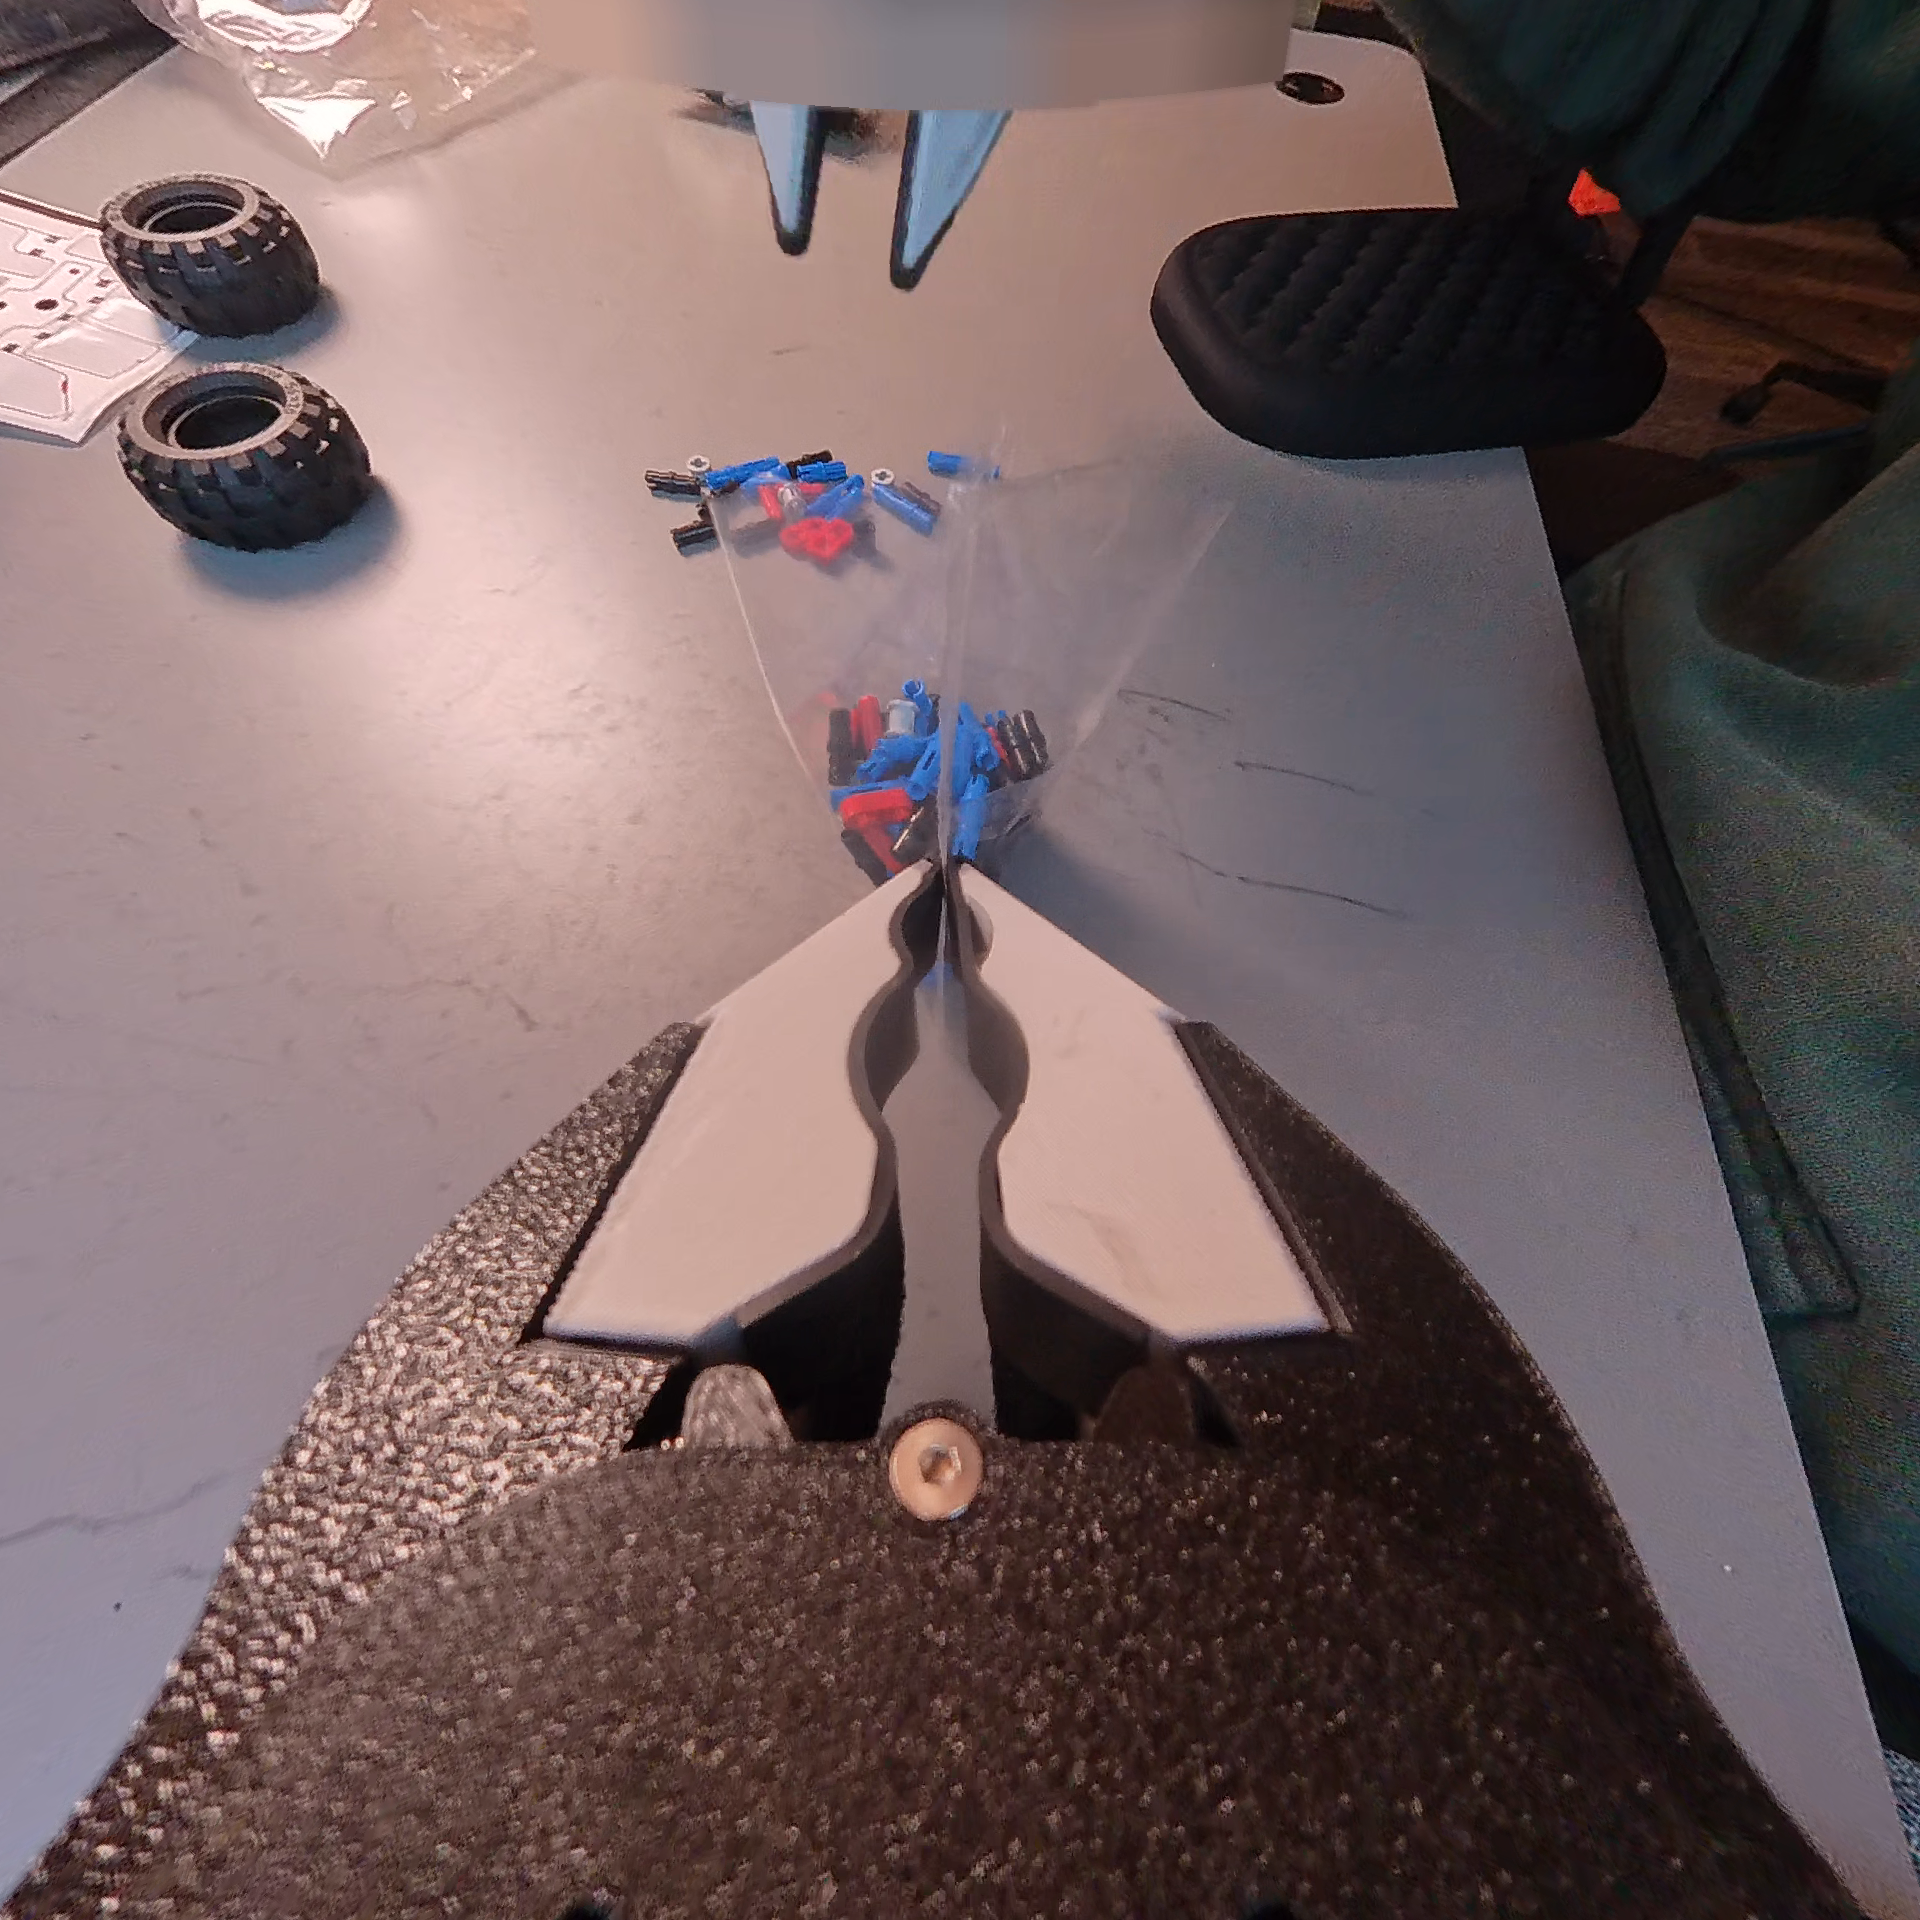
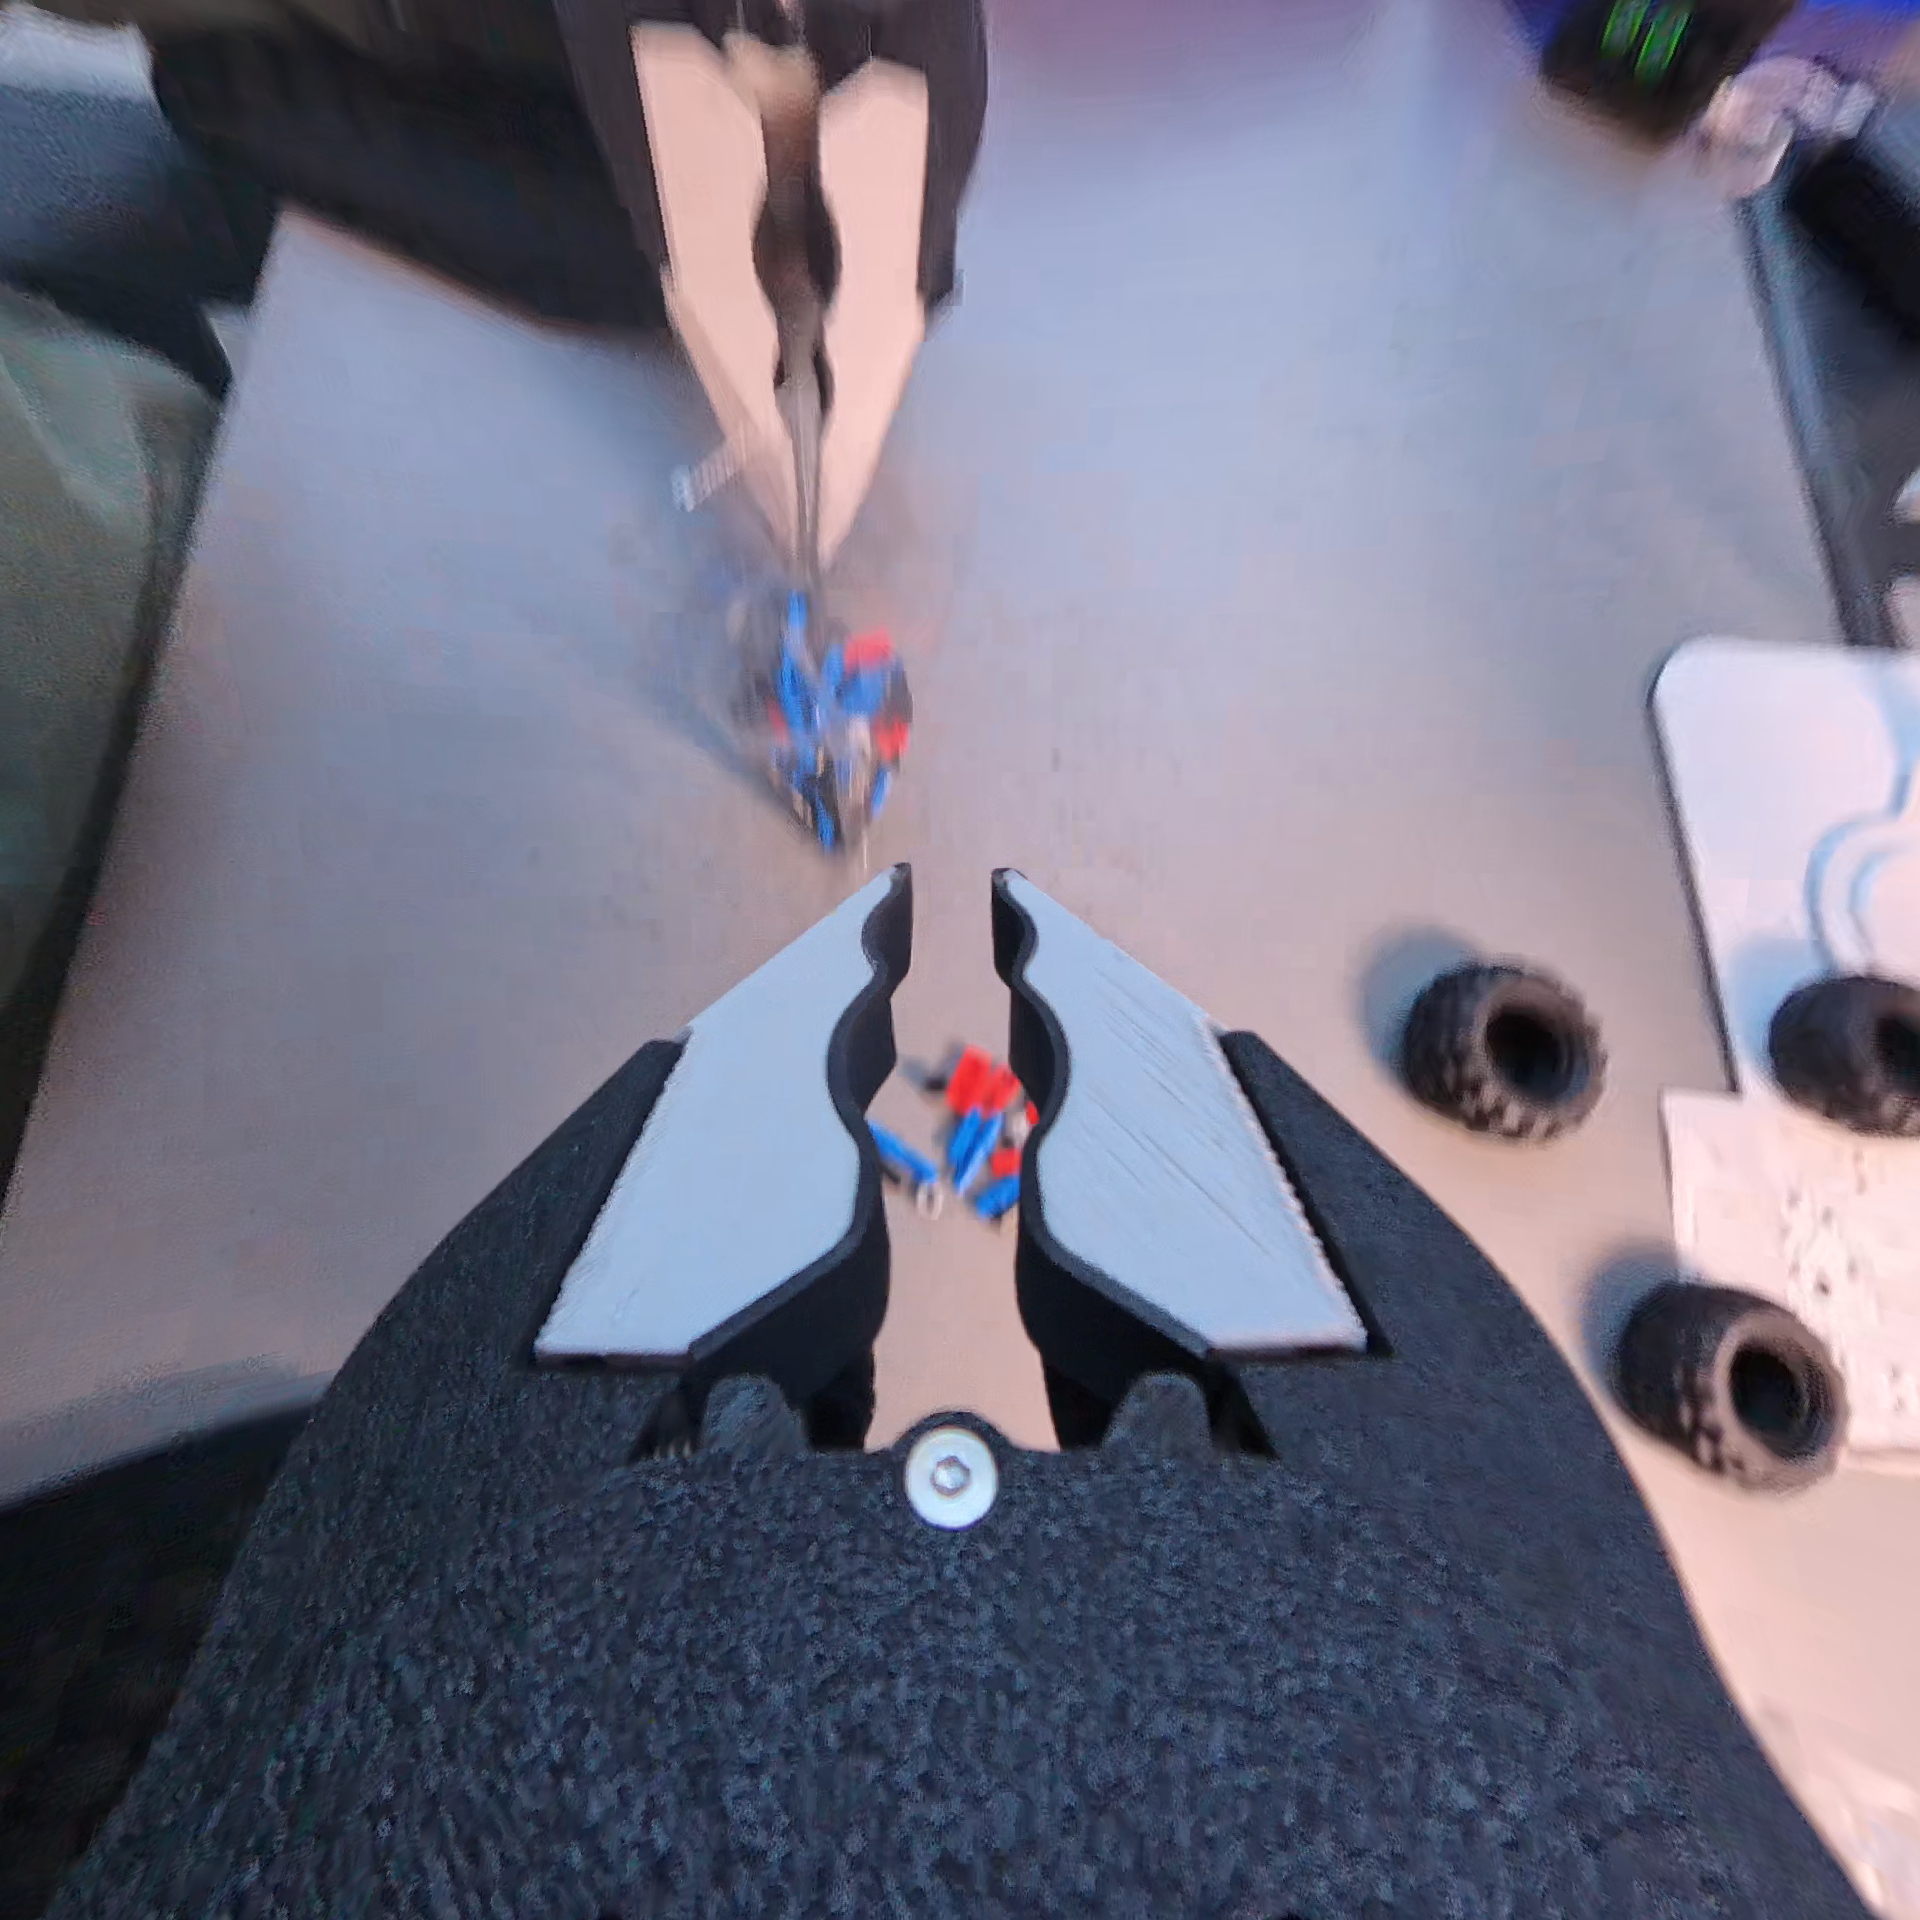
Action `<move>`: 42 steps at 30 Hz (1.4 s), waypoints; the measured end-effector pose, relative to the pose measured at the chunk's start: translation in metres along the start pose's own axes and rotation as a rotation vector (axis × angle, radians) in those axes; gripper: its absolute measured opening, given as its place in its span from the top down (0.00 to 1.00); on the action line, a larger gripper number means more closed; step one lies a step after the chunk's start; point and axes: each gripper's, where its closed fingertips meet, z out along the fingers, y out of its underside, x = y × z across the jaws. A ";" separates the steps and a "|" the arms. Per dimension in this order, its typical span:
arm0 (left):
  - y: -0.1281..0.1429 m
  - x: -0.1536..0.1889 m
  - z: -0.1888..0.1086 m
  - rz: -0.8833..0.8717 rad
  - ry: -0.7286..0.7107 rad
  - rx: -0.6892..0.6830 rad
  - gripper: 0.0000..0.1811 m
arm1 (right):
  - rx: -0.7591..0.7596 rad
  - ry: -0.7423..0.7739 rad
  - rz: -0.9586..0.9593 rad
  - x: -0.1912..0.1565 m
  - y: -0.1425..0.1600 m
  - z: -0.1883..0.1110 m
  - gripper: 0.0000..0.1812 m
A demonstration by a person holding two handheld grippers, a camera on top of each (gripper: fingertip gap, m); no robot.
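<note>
A: What is lying on the grey desk (image 1: 364,831)?

B: Two black knobbly rubber tyres (image 1: 244,468), well left of the left gripper (image 1: 943,883). It is pinching shut on the clear plastic bag (image 1: 971,665) of small blue, red and black pegs, just ahead.

A: And the right gripper (image 2: 951,883)?

B: It is hovering, jaws parted and empty, over the loose spilled pegs (image 1: 795,499), facing the bag.

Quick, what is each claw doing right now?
Left gripper: shut on the clear bag of small parts.
Right gripper: open, holding nothing.
</note>
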 end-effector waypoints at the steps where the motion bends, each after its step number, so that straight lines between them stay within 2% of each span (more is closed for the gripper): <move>1: 0.000 0.000 0.001 -0.001 -0.001 -0.003 1.00 | -0.068 -0.002 0.008 -0.002 0.021 -0.001 0.93; 4: 0.002 0.000 0.002 -0.001 -0.004 -0.014 1.00 | -0.216 -0.026 0.031 -0.012 0.073 0.002 0.93; 7: 0.003 -0.001 0.003 -0.003 -0.005 -0.015 0.99 | -0.236 -0.047 0.052 -0.020 0.093 0.008 0.93; 13: 0.002 0.001 0.005 0.002 0.000 -0.013 0.98 | -0.207 -0.080 0.016 -0.017 0.092 0.015 0.90; 18: 0.001 0.001 0.004 0.002 0.000 -0.006 0.98 | -0.243 -0.189 0.011 -0.021 0.098 0.020 0.94; 22: -0.001 0.001 0.003 0.004 -0.003 -0.001 0.98 | -0.241 -0.192 0.013 -0.022 0.096 0.020 0.95; 24: -0.001 0.001 0.003 0.003 -0.004 0.001 0.98 | -0.172 -0.192 0.040 -0.024 0.084 0.020 1.00; 27: -0.001 0.002 0.004 0.003 0.000 -0.001 0.98 | -0.103 -0.165 0.033 -0.022 0.061 0.015 1.00; 31: 0.000 0.002 0.004 0.005 -0.002 -0.006 0.98 | -0.135 -0.138 -0.024 -0.019 0.045 0.013 1.00; 33: 0.000 0.002 0.003 0.006 -0.007 -0.005 0.98 | -0.182 -0.179 -0.025 -0.030 0.051 0.013 0.96; 35: -0.001 0.002 0.002 0.008 -0.009 -0.004 0.98 | -0.256 -0.230 -0.027 -0.047 0.070 0.016 0.91; 37: -0.002 0.002 0.002 0.008 -0.007 -0.001 0.98 | -0.257 -0.276 0.004 -0.063 0.080 0.016 0.88; 39: -0.001 0.002 0.002 0.006 -0.004 -0.002 0.98 | -0.223 -0.265 0.018 -0.068 0.082 0.017 0.88; 42: 0.000 0.003 0.004 0.006 0.002 -0.010 0.98 | -0.199 -0.199 0.027 -0.062 0.084 0.022 0.93</move>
